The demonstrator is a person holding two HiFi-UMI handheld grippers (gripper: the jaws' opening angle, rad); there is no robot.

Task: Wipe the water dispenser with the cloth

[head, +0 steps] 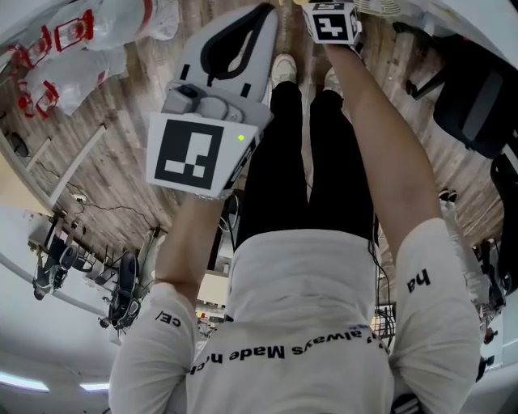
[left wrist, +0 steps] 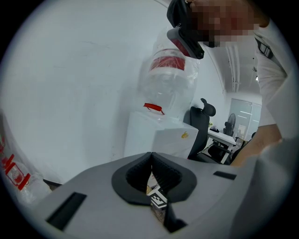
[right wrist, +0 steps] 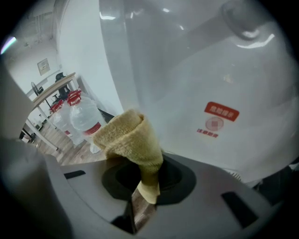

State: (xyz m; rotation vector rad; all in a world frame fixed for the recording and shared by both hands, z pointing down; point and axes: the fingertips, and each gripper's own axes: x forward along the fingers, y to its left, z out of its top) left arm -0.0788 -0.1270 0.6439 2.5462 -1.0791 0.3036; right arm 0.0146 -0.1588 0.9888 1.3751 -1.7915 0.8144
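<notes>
The white water dispenser [left wrist: 156, 137] carries a clear bottle [left wrist: 168, 84] with a red band; it stands against a white wall ahead of my left gripper [left wrist: 150, 156]. That gripper is shut with nothing in it and stays apart from the dispenser. My right gripper [right wrist: 142, 170] is shut on a folded yellow cloth [right wrist: 131, 140]. The cloth's free end sits right at the dispenser's white front [right wrist: 187, 93], near a red label [right wrist: 222, 112]; whether they touch I cannot tell. In the head view I see the left gripper [head: 257, 24] and only the right one's marker cube [head: 333, 22].
Spare water bottles [right wrist: 79, 116] with red bands stand on the wooden floor at the left. More bottles in clear wrapping [head: 73, 48] lie nearby. A black office chair [left wrist: 203, 116] and desks stand to the dispenser's right. The person's legs [head: 307, 162] are between the two arms.
</notes>
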